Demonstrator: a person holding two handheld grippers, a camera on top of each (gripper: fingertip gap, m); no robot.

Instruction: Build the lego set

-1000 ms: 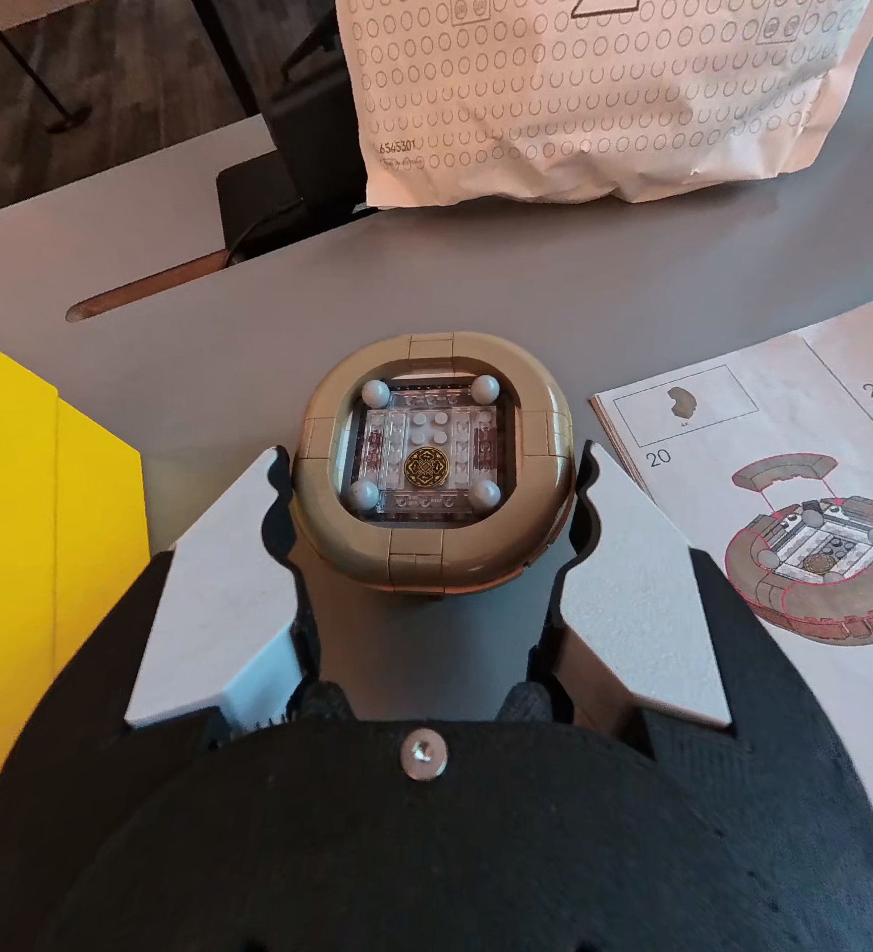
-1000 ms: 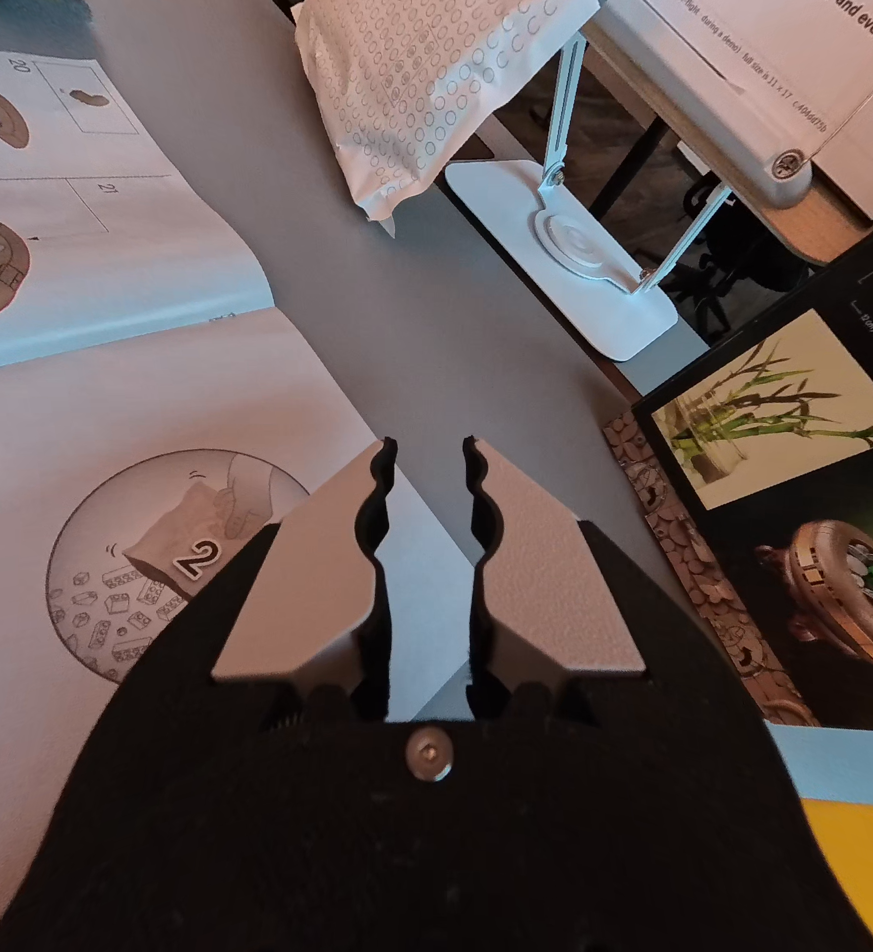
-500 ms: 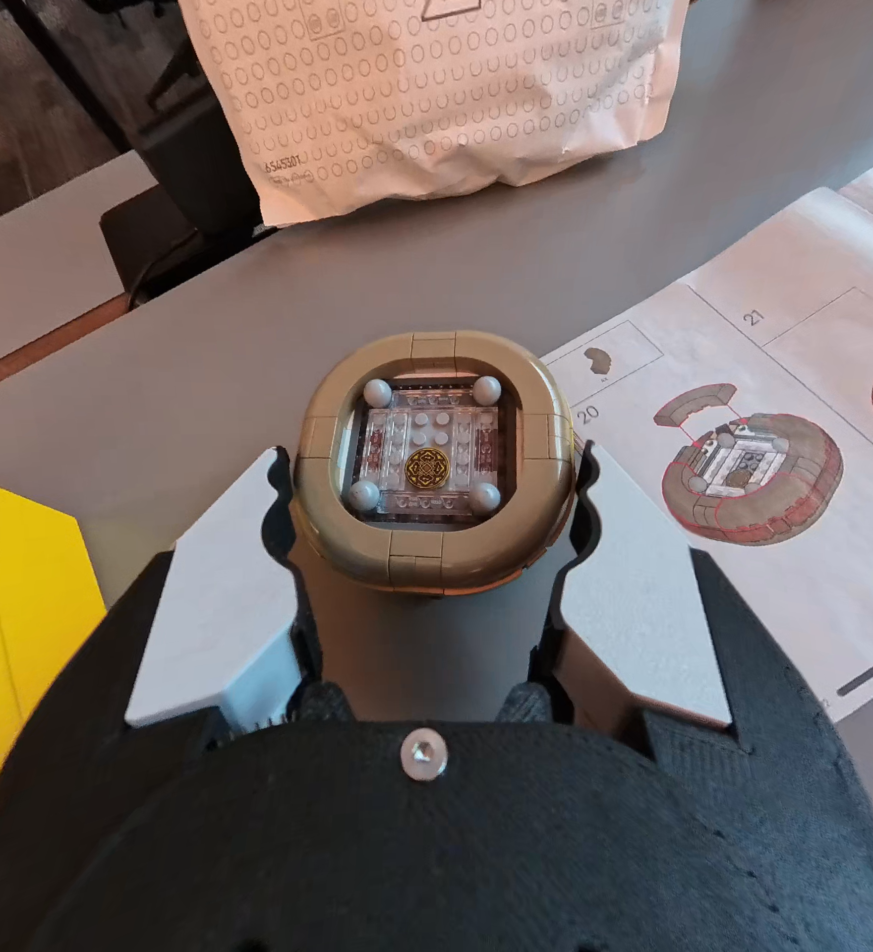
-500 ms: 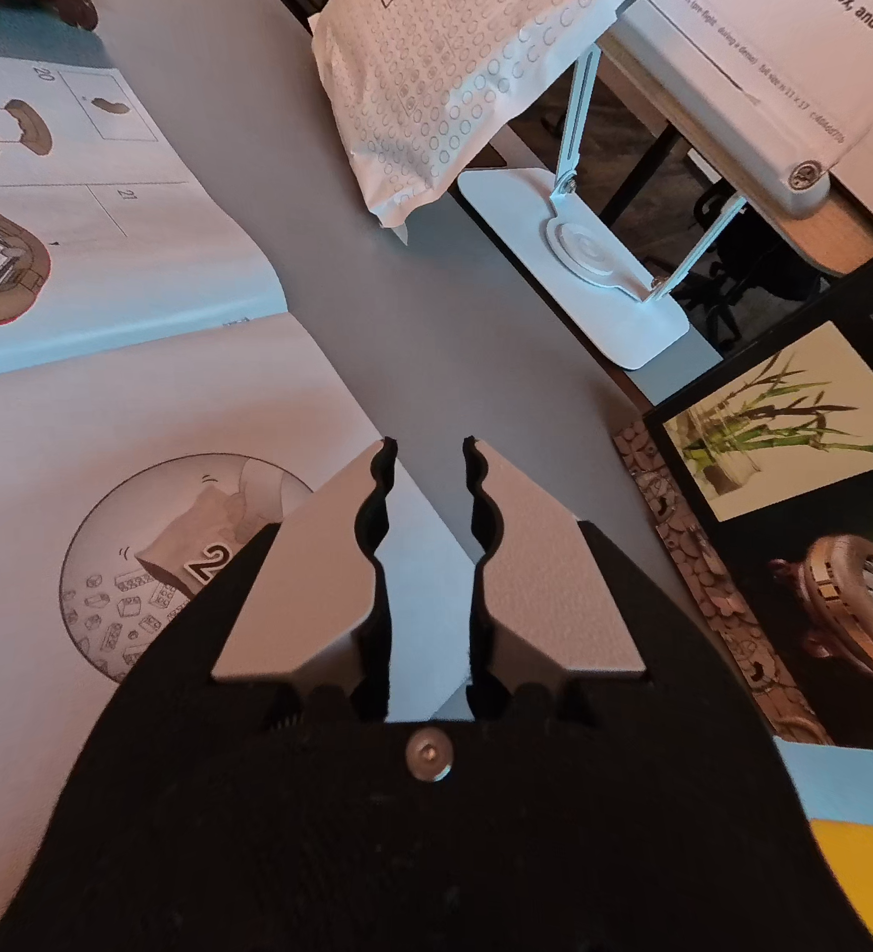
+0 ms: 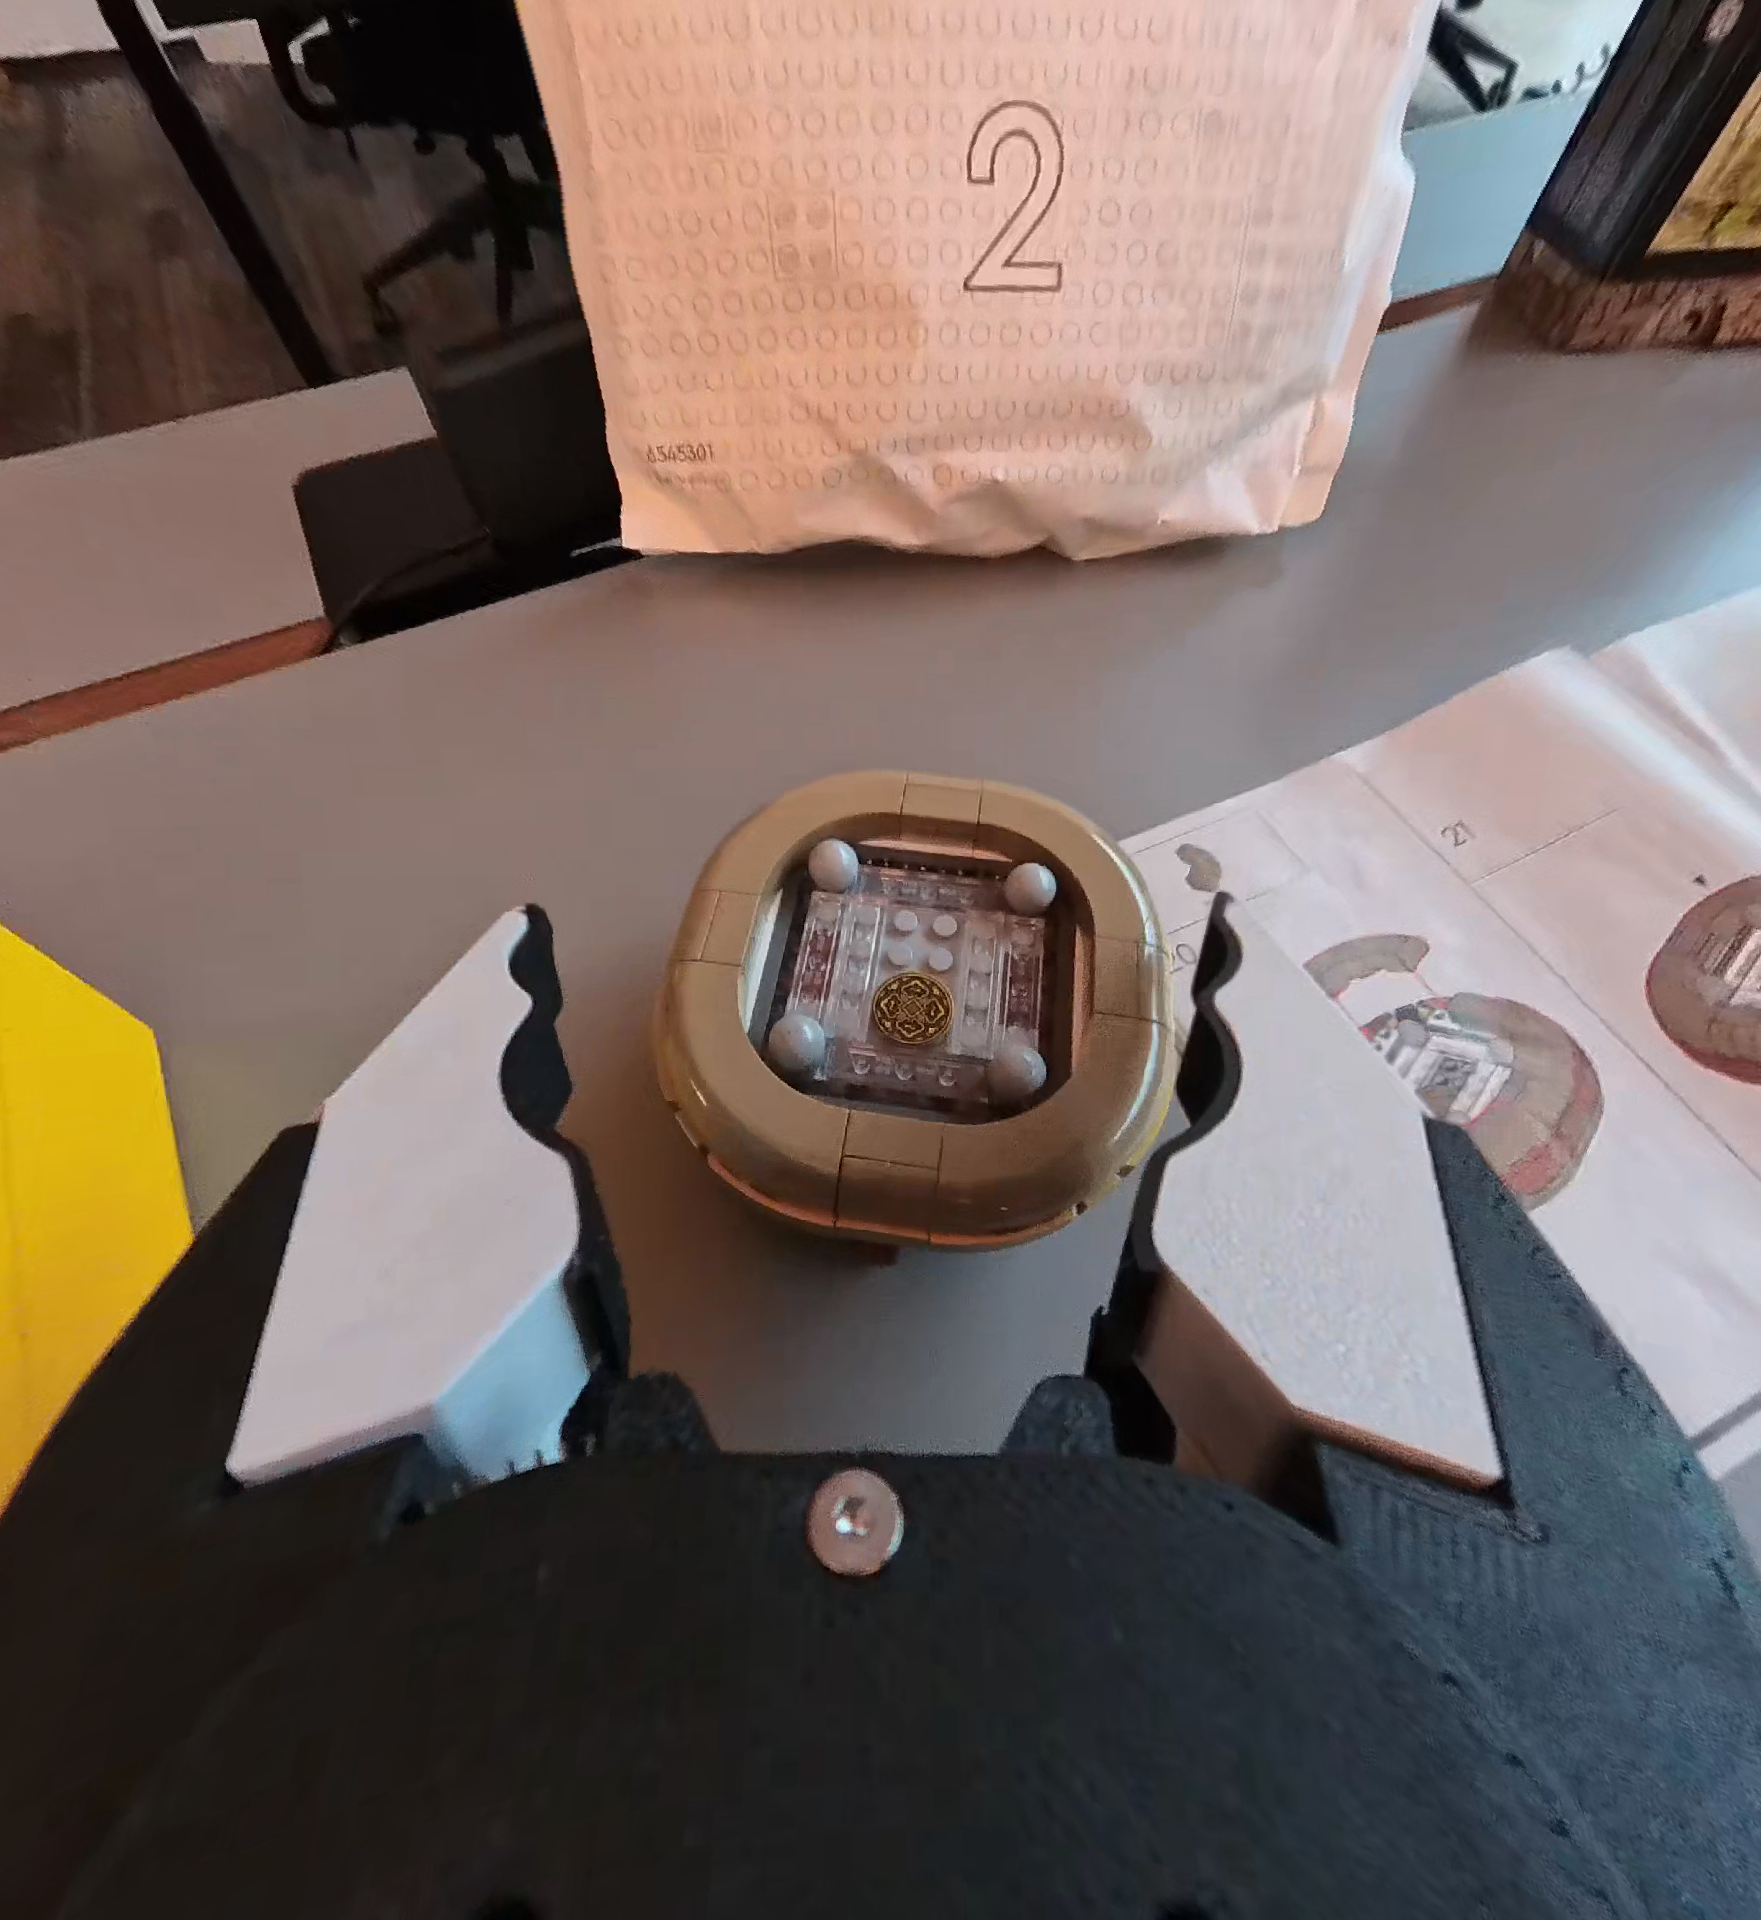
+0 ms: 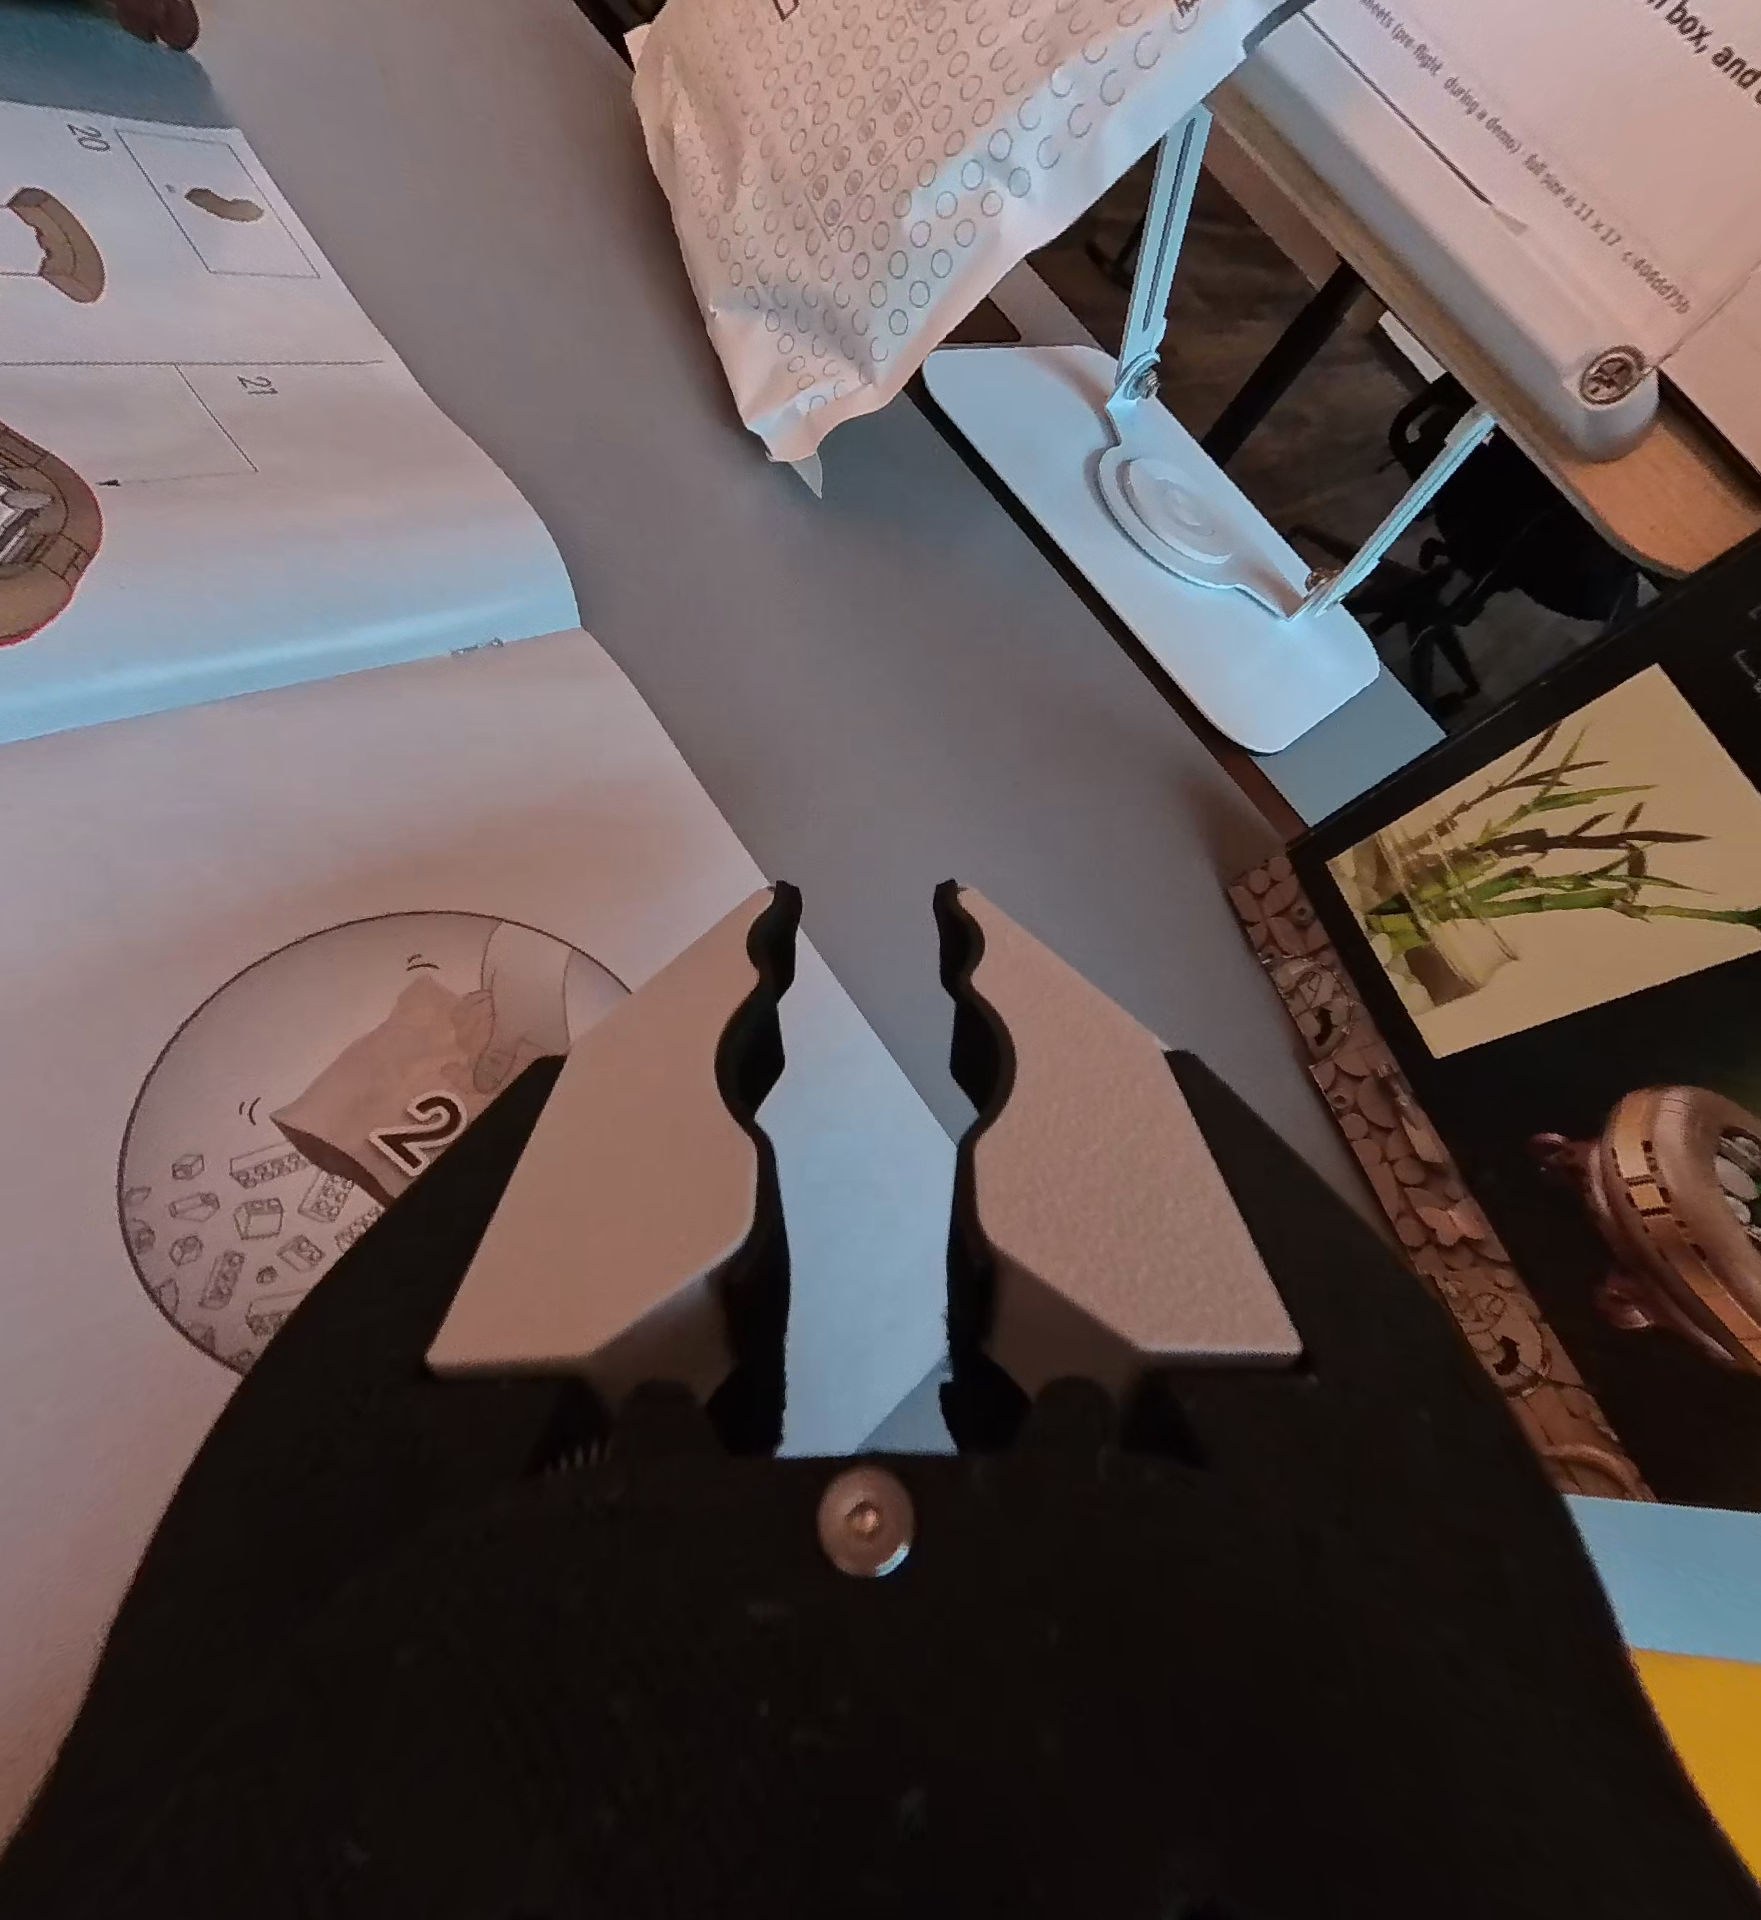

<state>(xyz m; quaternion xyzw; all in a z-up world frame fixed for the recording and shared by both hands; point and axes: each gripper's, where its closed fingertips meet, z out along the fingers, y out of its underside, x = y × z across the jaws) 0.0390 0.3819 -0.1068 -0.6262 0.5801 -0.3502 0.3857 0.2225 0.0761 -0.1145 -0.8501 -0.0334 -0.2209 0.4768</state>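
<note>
The tan rounded lego pot base (image 5: 917, 1174), with a clear studded centre and a gold round tile, stands on the grey table (image 5: 440, 748) in the left wrist view. My left gripper (image 5: 876, 909) is open around it. The left finger is clear of it and the right finger is close against its side. The open instruction booklet (image 5: 1478, 935) lies just right of it. My right gripper (image 6: 865, 894) hovers over the corner of the booklet (image 6: 284, 831), its jaws a narrow gap apart with nothing between them.
A white paper parts bag (image 5: 959, 312) stands at the table's far edge, also in the right wrist view (image 6: 855, 187). A yellow box (image 5: 24, 1143) is to the left. The dark set box (image 6: 1582, 1039) and a white stand (image 6: 1167, 540) are to the right.
My left gripper carried the pot base to the right next to the booklet, then opened and let go of it. The right gripper moved slightly and kept the same narrow gap.
</note>
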